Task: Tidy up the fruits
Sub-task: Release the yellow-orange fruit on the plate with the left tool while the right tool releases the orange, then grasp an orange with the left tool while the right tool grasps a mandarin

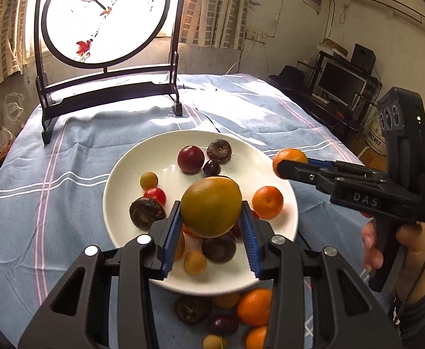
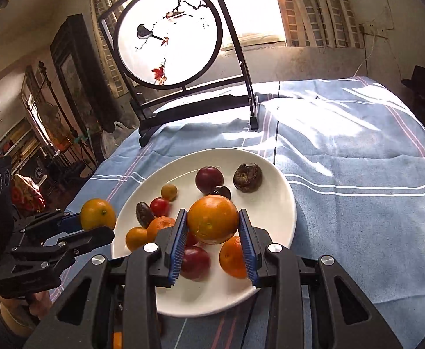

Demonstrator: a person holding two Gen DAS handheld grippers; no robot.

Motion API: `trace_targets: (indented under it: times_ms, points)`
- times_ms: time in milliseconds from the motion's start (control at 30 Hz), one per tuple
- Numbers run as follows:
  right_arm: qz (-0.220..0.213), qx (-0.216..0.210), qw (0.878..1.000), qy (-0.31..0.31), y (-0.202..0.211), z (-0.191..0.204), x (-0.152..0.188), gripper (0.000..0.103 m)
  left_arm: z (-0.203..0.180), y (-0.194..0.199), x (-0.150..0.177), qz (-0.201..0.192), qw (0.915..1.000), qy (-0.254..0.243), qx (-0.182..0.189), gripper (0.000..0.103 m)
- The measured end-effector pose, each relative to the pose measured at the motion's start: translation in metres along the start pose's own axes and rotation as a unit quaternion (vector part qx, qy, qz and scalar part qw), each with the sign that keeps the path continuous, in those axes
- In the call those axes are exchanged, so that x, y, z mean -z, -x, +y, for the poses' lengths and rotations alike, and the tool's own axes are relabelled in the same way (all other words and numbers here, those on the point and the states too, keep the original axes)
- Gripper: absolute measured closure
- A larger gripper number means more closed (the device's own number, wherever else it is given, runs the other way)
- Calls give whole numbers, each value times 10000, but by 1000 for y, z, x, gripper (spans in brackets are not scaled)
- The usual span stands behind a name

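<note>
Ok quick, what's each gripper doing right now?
Left gripper: closed on a greenish-yellow orange.
Right gripper: closed on an orange.

White plate (image 1: 119,203), blue tablecloth (image 1: 67,151) with white and pink stripes, orange tangerine (image 1: 267,202)

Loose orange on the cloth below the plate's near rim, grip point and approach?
Take the loose orange across its widest middle, from above. It's round, but a dark fruit and plate crowd its sides. Both grippers, left and right, hold fruit.
</note>
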State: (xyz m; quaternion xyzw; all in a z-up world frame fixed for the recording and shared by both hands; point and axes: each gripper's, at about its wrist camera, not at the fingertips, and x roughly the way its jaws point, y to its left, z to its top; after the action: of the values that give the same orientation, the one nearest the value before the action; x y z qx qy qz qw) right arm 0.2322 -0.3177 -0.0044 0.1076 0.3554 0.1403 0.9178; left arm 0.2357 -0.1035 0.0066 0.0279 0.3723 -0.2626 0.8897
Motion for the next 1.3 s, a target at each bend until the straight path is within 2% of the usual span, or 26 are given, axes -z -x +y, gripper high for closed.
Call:
trace_targets:
  times_ms: [67, 133, 200, 300, 400, 567, 667, 767, 833, 933, 1000, 1167, 1300]
  points:
    - [102, 44, 9999, -36, -16, -4, 0, 67, 7, -22, -5, 209, 9997, 136, 65, 64]
    - [235, -17, 9997, -21, -27, -4, 3, 66, 14, -35, -8, 277, 9992, 250, 102, 56]
    - [159, -58, 9999, 1, -23, -3, 5, 54, 21, -35, -8, 210, 9990, 388, 43, 46]
    - [14, -51, 10000, 8, -4, -1, 9, 54, 21, -16, -1, 58, 9990, 425, 112, 42]
    - [-123, -106, 9998, -63, 19, 0, 24, 54, 5, 11, 20, -16, 9999, 96, 52, 40]
    - [-198, -189, 9995, -156, 48, 4, 72, 53, -39, 49, 83, 159, 9974, -700, -26, 39]
    - [-157, -214, 9995, -191, 57, 6, 95, 53, -58, 57, 113, 247, 9948, -981, -71, 39]
    - [-169, -311, 9989, -292, 62, 5, 103, 53, -66, 51, 126, 328, 9939, -1043, -153, 39]
    - [-199, -245, 9991, -284, 65, 4, 105, 53, -65, 41, 127, 506, 9944, -918, -146, 40]
    - [-178, -256, 9991, -298, 68, 5, 109, 53, -68, 27, 131, 683, 9929, -957, -159, 50]
    - [-198, -229, 9992, -266, 71, 6, 110, 53, -69, 15, 132, 867, 9915, -949, -190, 67]
    - [-105, -212, 9994, -239, 71, 7, 114, 53, -67, 23, 132, 658, 9937, -875, -222, 67]
    - [149, -391, 9991, -36, 61, 22, 114, 53, -59, 46, 138, 468, 9971, -598, 17, 67]
